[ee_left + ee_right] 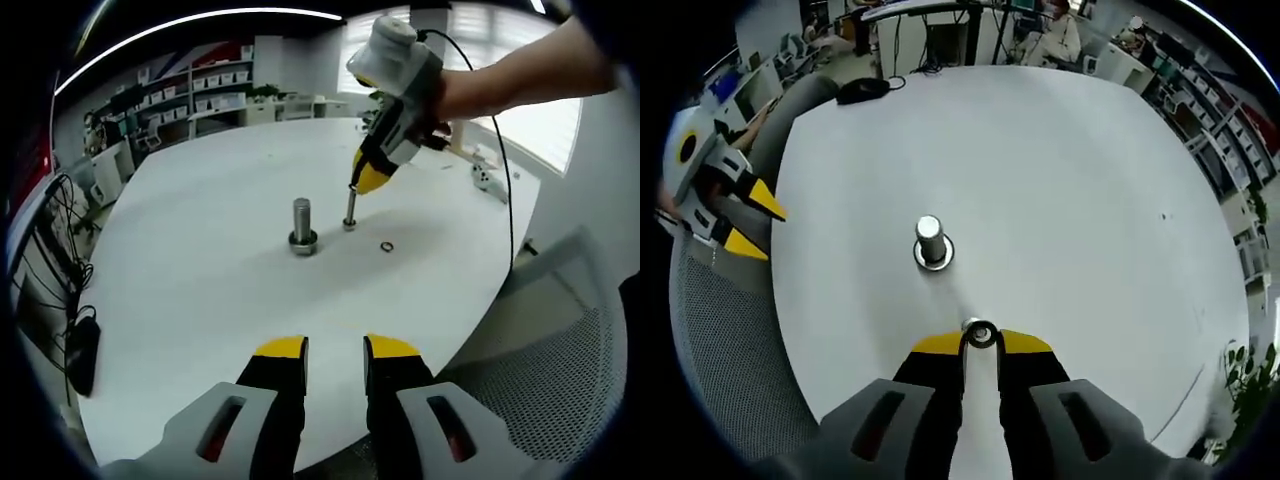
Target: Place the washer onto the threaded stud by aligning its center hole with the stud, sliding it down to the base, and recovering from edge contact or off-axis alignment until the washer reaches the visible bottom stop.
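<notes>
Big white round table (200, 290) w/ little on it: 1 thick steel threaded stud (303, 222) standing upright on a wide ring-shaped base, long axis vertical, and 1 thinner upright metal stud (350, 211) just beside it. 1 small dark ring (387, 245) lies flat on the tabletop near the thin stud, apart from both. Nothing blocks the thick stud; its top is bare. In the left gripper view the left gripper (335, 350), yellow-tipped black jaws, hangs over the near table edge, jaws spread w/ a clear gap, gripping nothing. The right gripper (358, 185), held by a person's hand, points down at the thin stud's top. In the right gripper view the right gripper (980, 343) has its jaws nearly together, pinching a small silver washer (979, 333), prob. lying flat w/ the hole facing the camera; whether it sits on the thin stud I can't tell. The thick stud (930, 240) stands just beyond. Shelves, desks and a black mouse lie around the room's edge.
</notes>
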The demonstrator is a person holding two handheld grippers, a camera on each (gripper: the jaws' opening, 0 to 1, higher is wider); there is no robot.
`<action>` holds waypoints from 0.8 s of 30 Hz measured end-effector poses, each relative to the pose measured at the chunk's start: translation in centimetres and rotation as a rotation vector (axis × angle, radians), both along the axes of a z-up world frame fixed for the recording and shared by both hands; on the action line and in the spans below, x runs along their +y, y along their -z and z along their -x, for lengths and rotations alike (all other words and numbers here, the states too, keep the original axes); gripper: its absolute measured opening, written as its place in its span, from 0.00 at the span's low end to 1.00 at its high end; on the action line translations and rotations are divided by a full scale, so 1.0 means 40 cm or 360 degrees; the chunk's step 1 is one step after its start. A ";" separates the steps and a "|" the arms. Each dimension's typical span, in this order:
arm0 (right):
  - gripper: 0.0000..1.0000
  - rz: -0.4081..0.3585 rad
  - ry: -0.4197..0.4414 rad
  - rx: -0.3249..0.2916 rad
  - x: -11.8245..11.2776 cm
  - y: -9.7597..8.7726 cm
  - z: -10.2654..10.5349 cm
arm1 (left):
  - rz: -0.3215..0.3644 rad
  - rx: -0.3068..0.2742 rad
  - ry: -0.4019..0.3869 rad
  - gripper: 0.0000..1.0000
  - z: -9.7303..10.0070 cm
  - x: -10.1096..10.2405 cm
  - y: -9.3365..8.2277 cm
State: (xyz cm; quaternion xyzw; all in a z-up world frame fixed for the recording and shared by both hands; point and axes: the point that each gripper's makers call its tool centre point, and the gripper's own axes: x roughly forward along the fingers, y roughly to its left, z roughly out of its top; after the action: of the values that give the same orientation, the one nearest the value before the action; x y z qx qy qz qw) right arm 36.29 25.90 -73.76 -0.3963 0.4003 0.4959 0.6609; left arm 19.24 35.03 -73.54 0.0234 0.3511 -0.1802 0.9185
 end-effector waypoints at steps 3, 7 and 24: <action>0.14 0.0008 0.0001 0.0007 -0.001 0.006 -0.002 | 0.0000 -0.0001 -0.0003 0.20 0.000 0.001 0.000; 0.14 0.0021 -0.0007 0.0014 0.003 0.011 -0.002 | 0.0000 -0.0001 -0.0003 0.20 0.000 0.001 0.000; 0.14 0.0131 -0.0042 0.0084 -0.007 0.085 -0.010 | -0.0003 0.0011 -0.0006 0.20 0.002 0.001 0.003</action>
State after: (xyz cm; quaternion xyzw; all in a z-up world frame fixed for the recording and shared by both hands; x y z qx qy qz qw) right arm 36.70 25.63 -77.16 -0.4153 0.4324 0.4979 0.6266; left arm 19.18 35.09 -73.65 0.0231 0.3545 -0.1782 0.9176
